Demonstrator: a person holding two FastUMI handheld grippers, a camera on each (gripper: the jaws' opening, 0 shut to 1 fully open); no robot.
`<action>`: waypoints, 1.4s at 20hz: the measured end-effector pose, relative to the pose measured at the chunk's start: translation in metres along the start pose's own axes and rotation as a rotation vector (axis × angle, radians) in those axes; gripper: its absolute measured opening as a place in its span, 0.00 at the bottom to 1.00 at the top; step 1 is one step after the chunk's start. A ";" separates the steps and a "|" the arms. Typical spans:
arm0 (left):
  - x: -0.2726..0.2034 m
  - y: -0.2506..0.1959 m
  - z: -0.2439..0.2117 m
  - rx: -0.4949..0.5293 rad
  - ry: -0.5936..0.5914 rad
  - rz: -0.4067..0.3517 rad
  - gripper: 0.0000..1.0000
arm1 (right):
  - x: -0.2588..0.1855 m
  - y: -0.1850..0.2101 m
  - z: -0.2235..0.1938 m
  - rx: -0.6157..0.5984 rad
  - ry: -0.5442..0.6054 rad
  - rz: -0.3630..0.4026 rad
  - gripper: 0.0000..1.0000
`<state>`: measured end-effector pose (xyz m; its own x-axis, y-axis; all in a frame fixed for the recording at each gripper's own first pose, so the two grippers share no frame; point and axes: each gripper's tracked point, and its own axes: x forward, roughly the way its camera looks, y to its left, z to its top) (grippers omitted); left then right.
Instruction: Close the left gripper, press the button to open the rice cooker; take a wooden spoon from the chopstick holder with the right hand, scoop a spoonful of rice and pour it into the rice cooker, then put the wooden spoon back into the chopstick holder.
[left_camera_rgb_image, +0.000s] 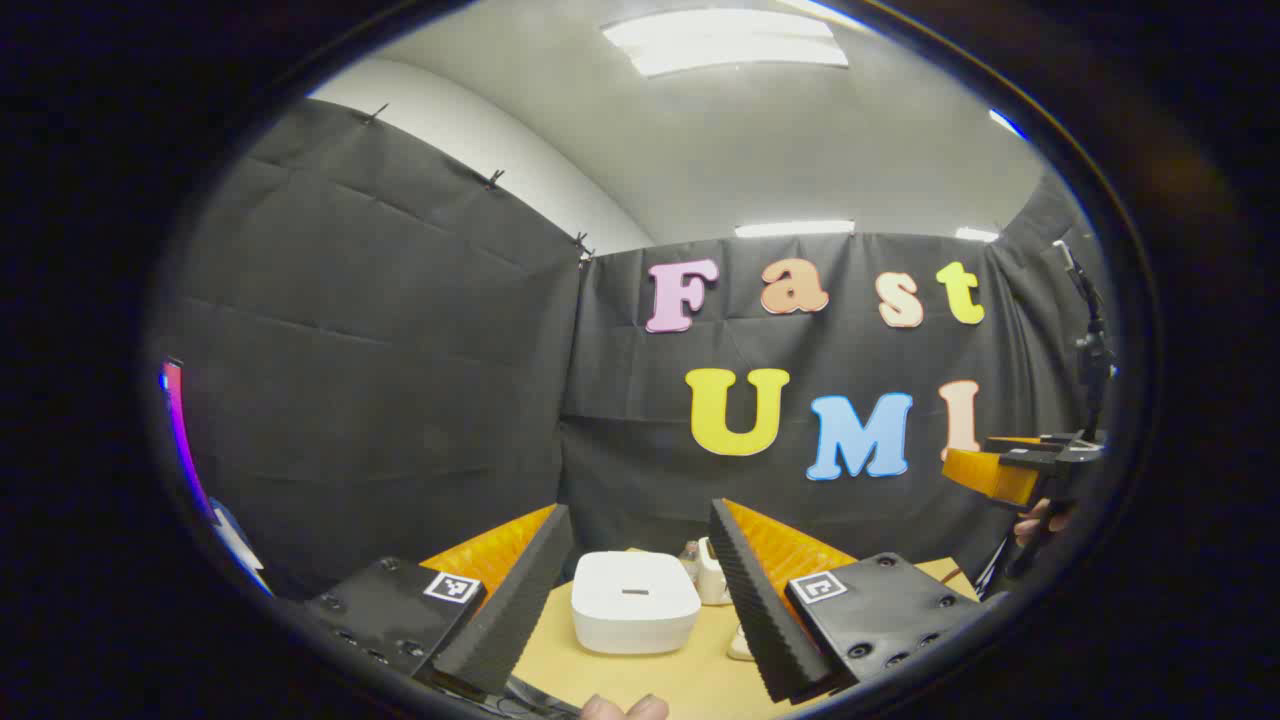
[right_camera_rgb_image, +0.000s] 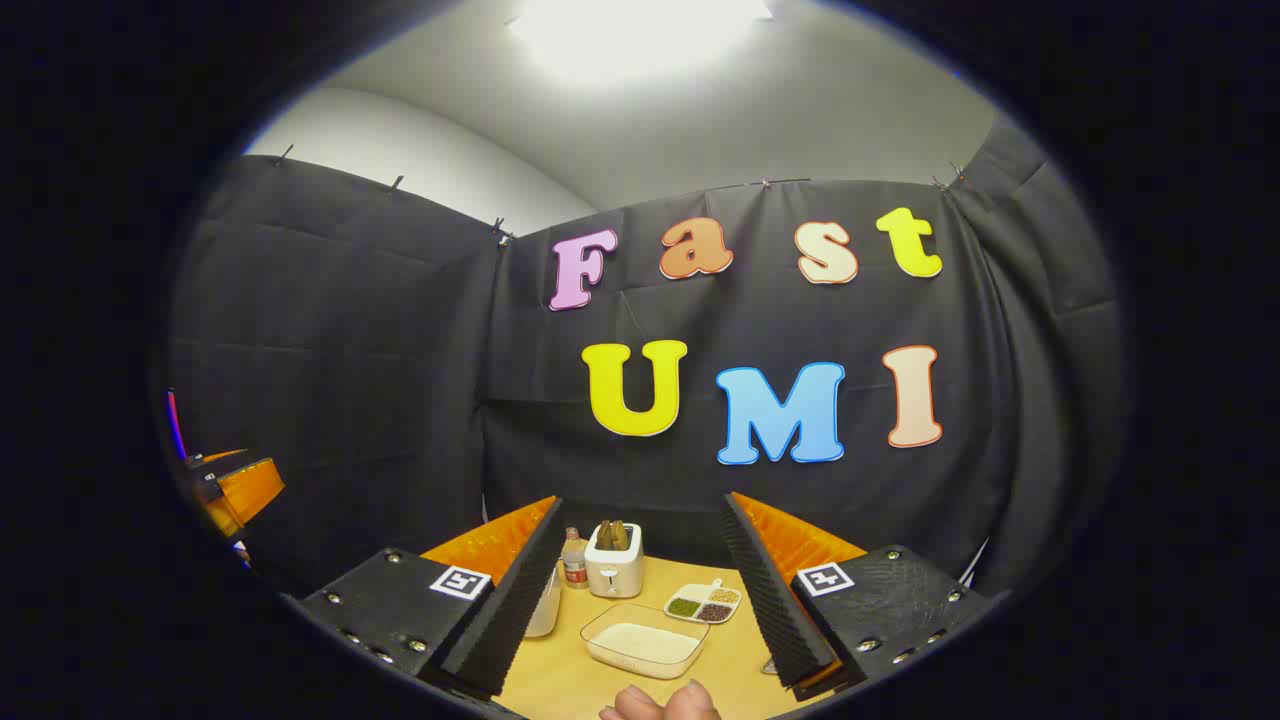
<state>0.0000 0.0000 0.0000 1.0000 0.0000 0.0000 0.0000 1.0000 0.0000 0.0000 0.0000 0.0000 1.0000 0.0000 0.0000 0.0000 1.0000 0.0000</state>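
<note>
Nothing on the task is done yet, by my reading. Left tool (left_camera_rgb_image: 640, 600) is spread wide, raised above the desk (left_camera_rgb_image: 640, 680); the rice cooker (left_camera_rgb_image: 635, 600) sits shut between its fingers, towards the far edge. Closing the tool and pressing the button come first. Right tool (right_camera_rgb_image: 640, 610) also spread, empty. Ahead of it: chopstick holder (right_camera_rgb_image: 613, 560) with wooden spoon (right_camera_rgb_image: 606, 533) at the far edge, rice tray (right_camera_rgb_image: 645, 640) nearer. Scooping, pouring and returning the spoon all remain.
</note>
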 end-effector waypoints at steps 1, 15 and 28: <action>0.000 -0.003 -0.001 0.004 0.005 -0.002 0.93 | -0.001 -0.004 -0.002 0.009 0.001 -0.007 0.95; 0.014 -0.028 -0.007 0.017 0.012 -0.020 0.93 | 0.002 -0.066 -0.011 -0.004 0.017 -0.092 0.95; 0.042 -0.058 -0.036 0.071 0.076 -0.043 0.97 | 0.024 -0.268 -0.139 0.089 0.146 -0.404 0.98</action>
<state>0.0425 -0.0580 -0.0358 0.9962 -0.0403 -0.0778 0.0457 0.9966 0.0689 0.0240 -0.2678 -0.1387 0.9091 -0.3850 -0.1592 0.3979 0.9156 0.0575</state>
